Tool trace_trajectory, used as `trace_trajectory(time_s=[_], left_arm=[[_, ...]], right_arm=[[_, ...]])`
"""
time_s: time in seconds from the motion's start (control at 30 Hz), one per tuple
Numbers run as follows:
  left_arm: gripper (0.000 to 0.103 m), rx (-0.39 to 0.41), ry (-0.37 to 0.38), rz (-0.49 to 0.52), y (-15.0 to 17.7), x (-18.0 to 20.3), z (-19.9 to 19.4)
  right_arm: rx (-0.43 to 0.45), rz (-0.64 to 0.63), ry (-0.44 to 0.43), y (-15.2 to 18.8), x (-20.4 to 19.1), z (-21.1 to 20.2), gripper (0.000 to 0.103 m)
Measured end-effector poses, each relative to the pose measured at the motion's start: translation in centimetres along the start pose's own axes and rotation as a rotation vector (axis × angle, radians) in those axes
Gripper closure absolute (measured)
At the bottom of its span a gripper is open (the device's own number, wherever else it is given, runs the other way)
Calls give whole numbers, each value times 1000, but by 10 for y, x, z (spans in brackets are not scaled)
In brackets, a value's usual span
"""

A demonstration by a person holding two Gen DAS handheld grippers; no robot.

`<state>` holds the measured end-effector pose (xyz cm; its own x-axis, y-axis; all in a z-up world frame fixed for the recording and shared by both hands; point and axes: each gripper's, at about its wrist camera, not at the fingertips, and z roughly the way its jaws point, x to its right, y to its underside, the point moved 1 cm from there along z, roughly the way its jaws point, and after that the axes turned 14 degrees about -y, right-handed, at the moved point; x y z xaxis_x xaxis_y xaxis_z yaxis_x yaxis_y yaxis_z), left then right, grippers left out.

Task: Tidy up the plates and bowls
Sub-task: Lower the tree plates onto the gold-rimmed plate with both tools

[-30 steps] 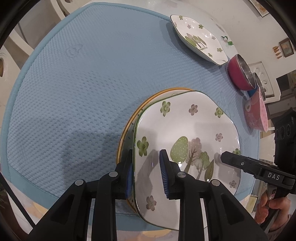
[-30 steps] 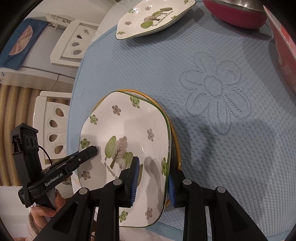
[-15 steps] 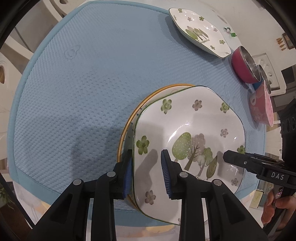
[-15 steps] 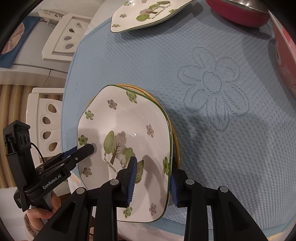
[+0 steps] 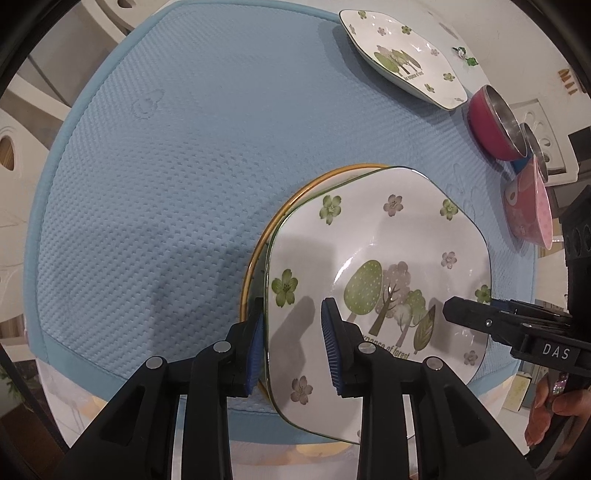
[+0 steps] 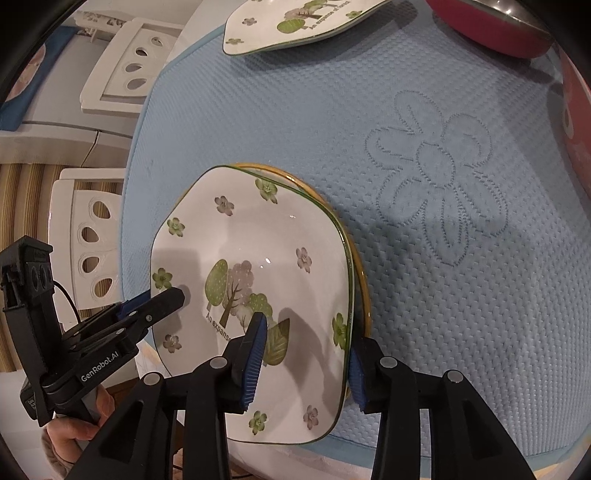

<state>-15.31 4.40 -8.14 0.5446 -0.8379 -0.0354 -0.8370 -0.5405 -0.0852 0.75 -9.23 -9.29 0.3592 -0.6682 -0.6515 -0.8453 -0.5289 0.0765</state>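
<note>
A white floral plate (image 5: 380, 258) with a tree picture lies on a yellow-rimmed plate (image 5: 295, 192) near the front edge of the blue mat (image 5: 184, 166). My left gripper (image 5: 293, 343) straddles the floral plate's left rim, one pad above and one outside it, with a gap showing. My right gripper (image 6: 304, 360) straddles the plate's (image 6: 258, 243) right rim the same way. Both stand open around the rim. A second floral plate (image 5: 402, 55) lies at the far edge of the mat; it also shows in the right wrist view (image 6: 295, 26).
A red bowl with a steel liner (image 5: 493, 123) and a pink patterned bowl (image 5: 528, 210) stand at the mat's right edge. White chairs (image 6: 110, 70) stand beyond the table. An embossed flower (image 6: 436, 181) marks the mat.
Both grippers have drawn back slightly toward the table's front edge, and their jaws have widened a little around the plate's rim. The plates have stayed in place.
</note>
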Motion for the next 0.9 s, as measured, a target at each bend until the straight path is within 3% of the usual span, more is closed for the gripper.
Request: trace_trajectory(time_s=[0.23, 0.57, 0.9], left_arm=[[76, -19, -4, 2, -1, 2, 2], [76, -22, -7, -11, 1, 2, 3], [76, 11, -25, -19, 1, -4, -6]], right_arm=[[-29, -31, 45, 0, -5, 5, 61], [-29, -27, 24, 0, 1, 4, 59], [-33, -66, 82, 0, -12, 6, 59]])
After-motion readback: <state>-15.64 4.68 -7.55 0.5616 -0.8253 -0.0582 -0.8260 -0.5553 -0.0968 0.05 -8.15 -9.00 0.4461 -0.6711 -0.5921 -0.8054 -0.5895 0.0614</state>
